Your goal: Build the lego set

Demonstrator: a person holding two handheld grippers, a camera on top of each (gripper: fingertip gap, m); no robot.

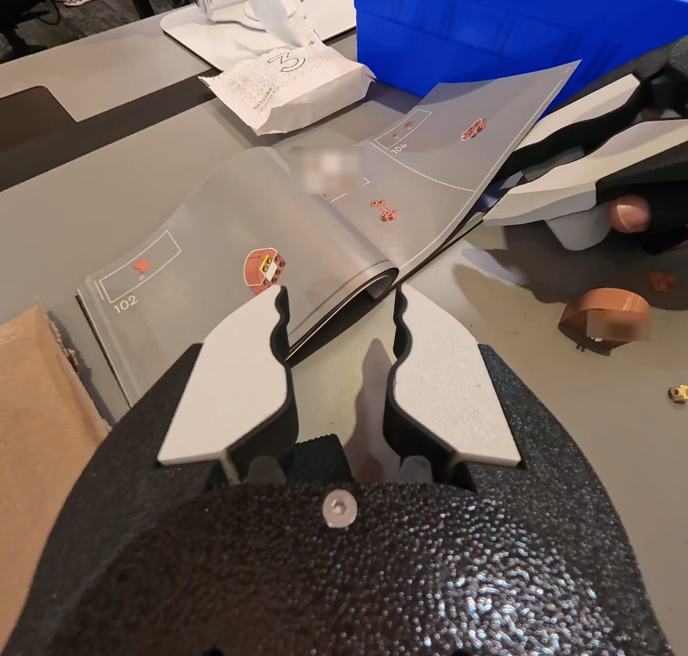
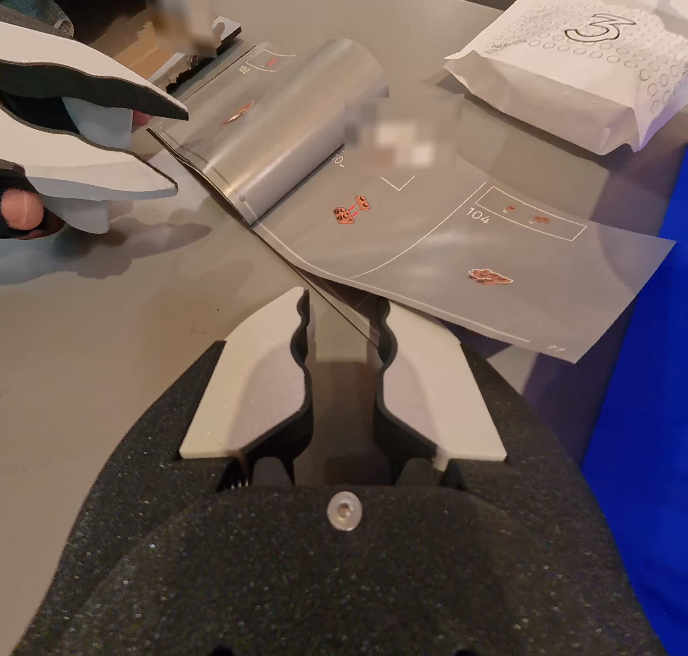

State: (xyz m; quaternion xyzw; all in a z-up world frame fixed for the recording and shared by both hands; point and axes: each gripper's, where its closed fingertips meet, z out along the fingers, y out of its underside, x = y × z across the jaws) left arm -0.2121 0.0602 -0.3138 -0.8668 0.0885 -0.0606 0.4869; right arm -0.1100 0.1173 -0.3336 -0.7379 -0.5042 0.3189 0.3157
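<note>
Lying open on a grey tabletop [image 1: 428, 347] is a grey, glossy-paged instruction booklet [image 1: 208, 236], printed with small drawings of brown bricks. Its left-hand pages bulge up in a curl, and its right-hand page lifts into the air towards a blue plastic bin [image 1: 502, 20].

The left gripper [image 1: 340, 303], with white fingers and black pads, sits at the booklet's near edge by the fold. Its fingers stand wide apart. The curled page edge lies between them, and no pad visibly presses on it.

The right gripper [image 2: 342, 299] comes in at the booklet's right side. Its fingers are at a narrower spread, yet still apart. A thin edge of lower pages runs slantwise between them, and the raised page rests over the right fingertip [image 2: 385, 306]. The pads do not clamp the paper.

Behind the booklet lies a crumpled white paper bag printed with circles [image 1: 298, 90]. Right of the left gripper, on the table, sit a rounded brown brick assembly [image 1: 603, 310], a tiny tan brick [image 1: 677, 394] and a small red-brown piece [image 1: 661, 280]. A piece of tan cardboard [image 1: 41, 414] lies at the left edge.
</note>
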